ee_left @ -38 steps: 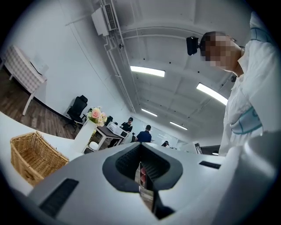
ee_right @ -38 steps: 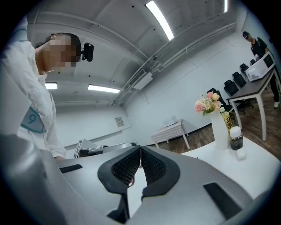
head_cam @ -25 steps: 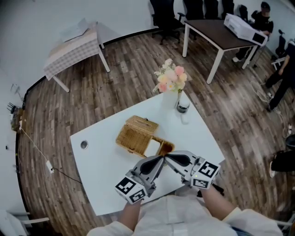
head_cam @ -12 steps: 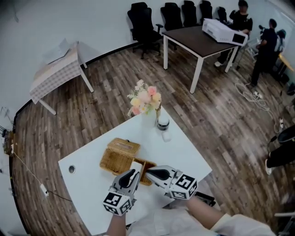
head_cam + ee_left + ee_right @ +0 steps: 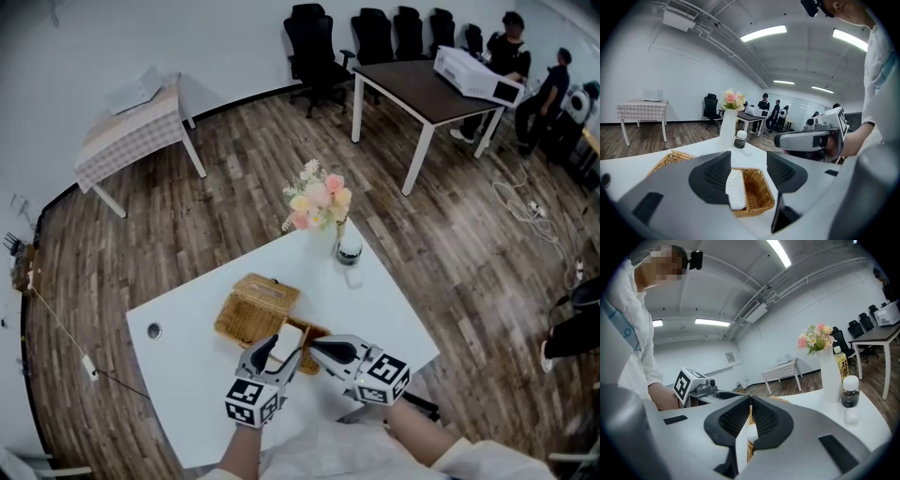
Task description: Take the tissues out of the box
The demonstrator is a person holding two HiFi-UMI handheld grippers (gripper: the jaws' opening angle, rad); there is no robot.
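Reaching-in step, as judged: tissues [image 5: 736,190] not yet out, lying as a white stack in the small wicker tray [image 5: 759,194], along its 9 o'clock wall in the left gripper view. Tray resting on the white surface [image 5: 187,375], touching the wicker box [image 5: 256,307] at about that box's 4 o'clock. Left tool [image 5: 749,168] released, jaws just opened wide, standing over the tray from 6 o'clock with the stack between them; close against the left jaw, well clear of the other, so no squeeze yet. Right tool [image 5: 750,401] clenched, seemingly on the tray's near rim at about 5 o'clock in the head view, with a thin strip of wicker showing between the pads; probably steadying the tray. Next move, by judgement: push the left tool a little deeper so that both pads face the stack's flat sides, close gently, then lift straight up while keeping the tray down. Soft paper likely to bend or leave sheets behind if pinched only at the top. Compared with one second ago: left tool then closed and higher, meeting the right tool tip to tip over the tray; now lower, more tilted and opened. Right tool hardly changed.
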